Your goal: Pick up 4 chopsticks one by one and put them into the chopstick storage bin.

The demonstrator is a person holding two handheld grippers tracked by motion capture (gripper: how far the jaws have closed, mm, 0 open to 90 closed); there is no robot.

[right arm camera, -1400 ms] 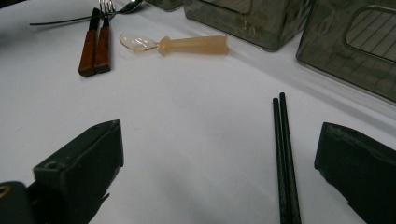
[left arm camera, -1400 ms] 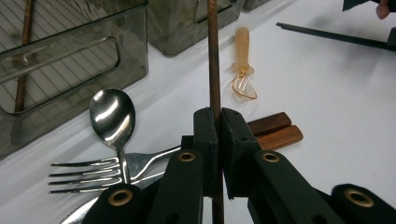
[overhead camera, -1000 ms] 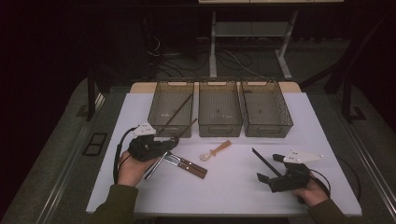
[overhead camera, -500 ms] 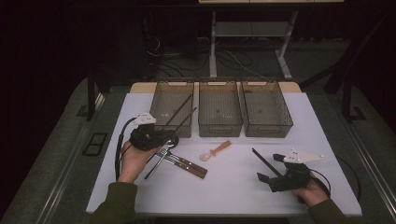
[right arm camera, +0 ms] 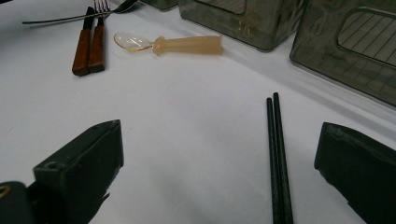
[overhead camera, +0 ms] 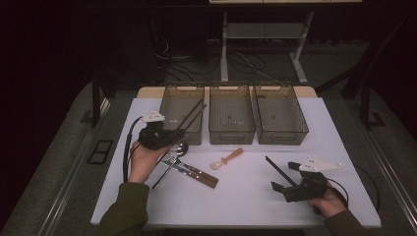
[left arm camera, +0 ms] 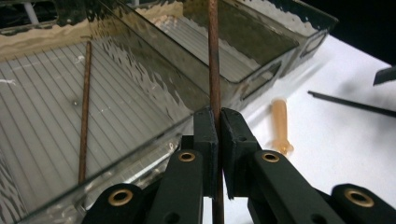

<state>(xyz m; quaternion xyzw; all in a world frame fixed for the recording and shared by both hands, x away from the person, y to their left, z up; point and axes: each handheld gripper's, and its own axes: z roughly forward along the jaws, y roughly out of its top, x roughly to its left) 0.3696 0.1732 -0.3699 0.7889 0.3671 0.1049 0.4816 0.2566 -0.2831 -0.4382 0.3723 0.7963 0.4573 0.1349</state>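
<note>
My left gripper is shut on a brown chopstick. It holds the stick slanted at the near rim of the left clear bin, upper end over the bin. A second brown chopstick lies inside that bin. My right gripper rests open near the table's front right. A pair of black chopsticks lies on the white table between its jaws, untouched.
The middle bin and right bin stand in a row at the back. Wooden-handled cutlery and a translucent plastic spoon lie on the table between the two hands.
My left gripper has carried the brown chopstick up and away from me, toward the left bin. The right gripper has stayed put.
</note>
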